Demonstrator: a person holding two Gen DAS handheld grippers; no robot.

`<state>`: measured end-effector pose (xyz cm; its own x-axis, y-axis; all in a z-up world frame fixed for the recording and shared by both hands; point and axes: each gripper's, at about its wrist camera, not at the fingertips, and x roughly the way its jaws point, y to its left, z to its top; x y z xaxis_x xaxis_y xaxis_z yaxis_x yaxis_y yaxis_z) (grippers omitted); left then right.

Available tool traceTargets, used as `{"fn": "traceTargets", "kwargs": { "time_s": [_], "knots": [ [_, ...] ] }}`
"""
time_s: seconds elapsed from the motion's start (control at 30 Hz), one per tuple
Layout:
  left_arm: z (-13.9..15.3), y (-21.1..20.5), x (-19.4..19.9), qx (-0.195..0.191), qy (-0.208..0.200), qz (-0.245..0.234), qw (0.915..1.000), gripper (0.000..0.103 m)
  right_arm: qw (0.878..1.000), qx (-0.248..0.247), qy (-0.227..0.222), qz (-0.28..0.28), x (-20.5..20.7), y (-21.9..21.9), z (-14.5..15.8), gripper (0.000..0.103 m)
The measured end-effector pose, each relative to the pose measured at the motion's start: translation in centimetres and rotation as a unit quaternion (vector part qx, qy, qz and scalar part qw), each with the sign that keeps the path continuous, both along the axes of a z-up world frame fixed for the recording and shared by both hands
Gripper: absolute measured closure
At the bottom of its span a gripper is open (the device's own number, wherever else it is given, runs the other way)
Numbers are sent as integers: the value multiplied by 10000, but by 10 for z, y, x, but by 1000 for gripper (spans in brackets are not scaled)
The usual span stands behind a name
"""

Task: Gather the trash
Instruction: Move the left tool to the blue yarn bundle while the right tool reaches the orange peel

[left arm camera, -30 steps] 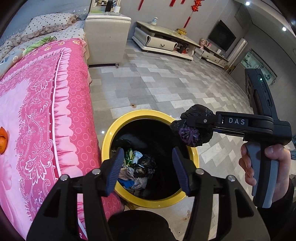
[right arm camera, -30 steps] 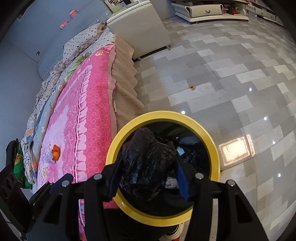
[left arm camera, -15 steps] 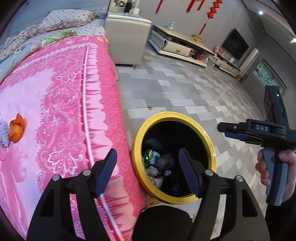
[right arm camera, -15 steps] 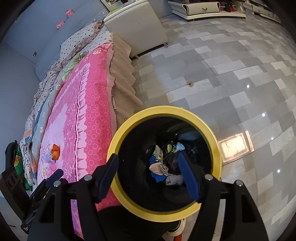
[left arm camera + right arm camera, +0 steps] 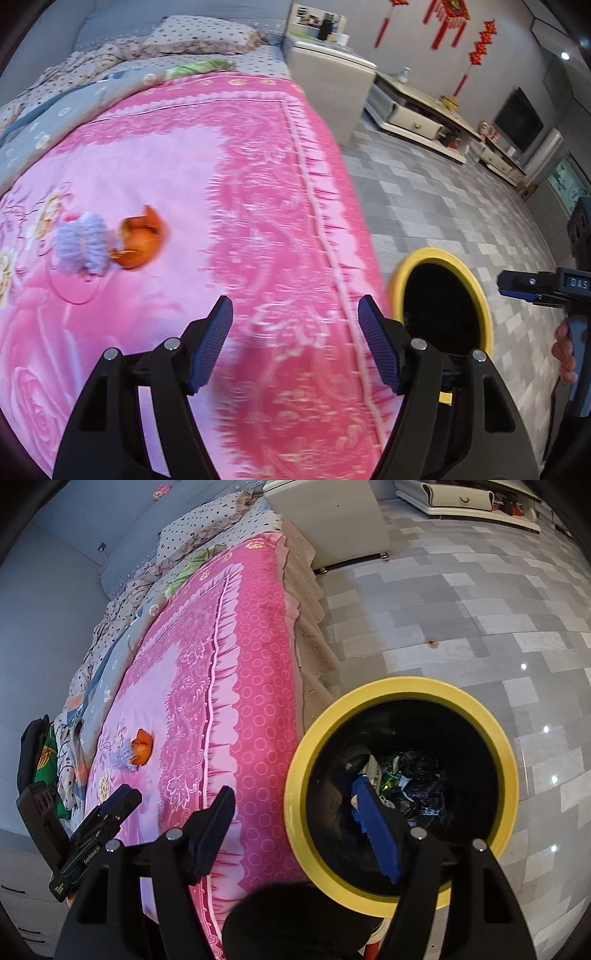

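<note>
Left gripper (image 5: 295, 347) wide, empty, over bedspread (image 5: 258, 184); right gripper (image 5: 299, 830) wide, empty at bin (image 5: 400, 790) rim. Orange peel (image 5: 142, 242) mid-bed touching lilac fluff (image 5: 83, 245): risk grabbing both, or pinching fabric.

A pink floral blanket (image 5: 177, 229) covers the bed, its ruffled edge hanging toward the grey tiled floor (image 5: 461, 602). At the head of the bed lie a polka-dot pillow (image 5: 207, 35) and a rumpled grey quilt (image 5: 55, 110). A white cabinet (image 5: 328, 88) stands just beside the bed's far end. Along the wall runs a low white TV stand (image 5: 410, 110) with a dark television (image 5: 519, 120) above it, and red Chinese knot decorations (image 5: 448, 11) hang on the wall.
</note>
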<state>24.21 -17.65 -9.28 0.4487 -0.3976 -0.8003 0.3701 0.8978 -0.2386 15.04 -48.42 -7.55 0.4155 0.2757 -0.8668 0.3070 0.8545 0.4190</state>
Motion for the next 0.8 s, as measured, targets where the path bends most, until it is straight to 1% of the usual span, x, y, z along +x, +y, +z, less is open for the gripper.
{"fn": "traceTargets", "kwargs": {
  "time_s": [0.2, 0.43, 0.6, 0.73, 0.8],
  "knots": [
    [-1, 61, 24, 203, -71, 520, 9984, 36, 9991, 40, 37, 428, 35, 49, 0, 38],
    [-9, 126, 54, 481, -80, 1109, 9926, 36, 9960, 226, 152, 850, 85, 113, -3, 38],
    [-17, 152, 75, 662, -55, 1348, 9886, 36, 9931, 322, 260, 1095, 121, 153, -6, 38],
    [-24, 162, 89, 785, -67, 1453, 9862, 36, 9904, 323, 379, 1289, 151, 187, -12, 38],
    [-27, 167, 97, 780, -38, 1490, 9857, 36, 9891, 333, 434, 1365, 163, 200, -15, 38]
  ]
}}
